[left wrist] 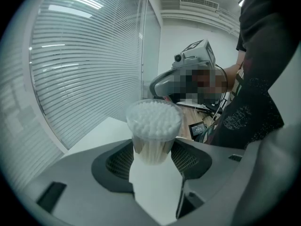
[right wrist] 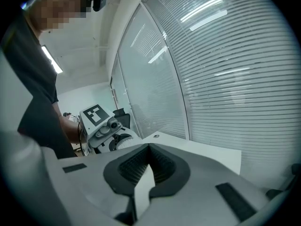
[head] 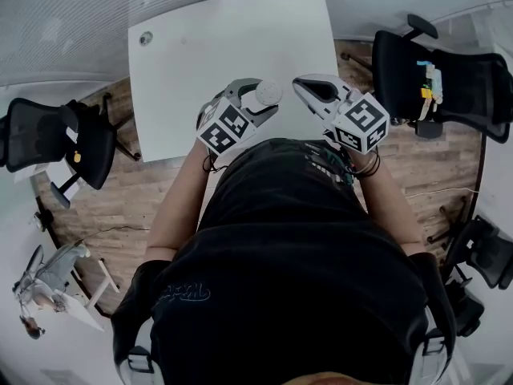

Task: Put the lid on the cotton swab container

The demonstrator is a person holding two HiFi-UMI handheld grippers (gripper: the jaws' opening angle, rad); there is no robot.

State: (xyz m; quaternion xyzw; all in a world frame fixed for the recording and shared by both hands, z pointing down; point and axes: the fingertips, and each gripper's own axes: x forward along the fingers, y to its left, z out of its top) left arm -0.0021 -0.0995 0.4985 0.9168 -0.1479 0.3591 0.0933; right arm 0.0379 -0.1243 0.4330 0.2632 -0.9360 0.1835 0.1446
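Note:
A clear round cotton swab container (left wrist: pixel 153 126), packed with white-tipped swabs, sits between the pads of my left gripper (left wrist: pixel 153 150), which is shut on its lower body. The head view shows the container's white top (head: pixel 267 95) over the near edge of the white table (head: pixel 232 38), held in the left gripper (head: pixel 258 103). My right gripper (head: pixel 309 87) hovers just right of it, pointing toward it. In the right gripper view its jaws (right wrist: pixel 148 147) meet at the tips with nothing visible between them. No separate lid is visible in any view.
The table carries a round cable hole (head: pixel 145 38) at its far left. Black office chairs stand to the right (head: pixel 449 79) and left (head: pixel 56 135) on the wood floor. Window blinds (right wrist: pixel 225 79) run behind the table. The person's torso fills the lower head view.

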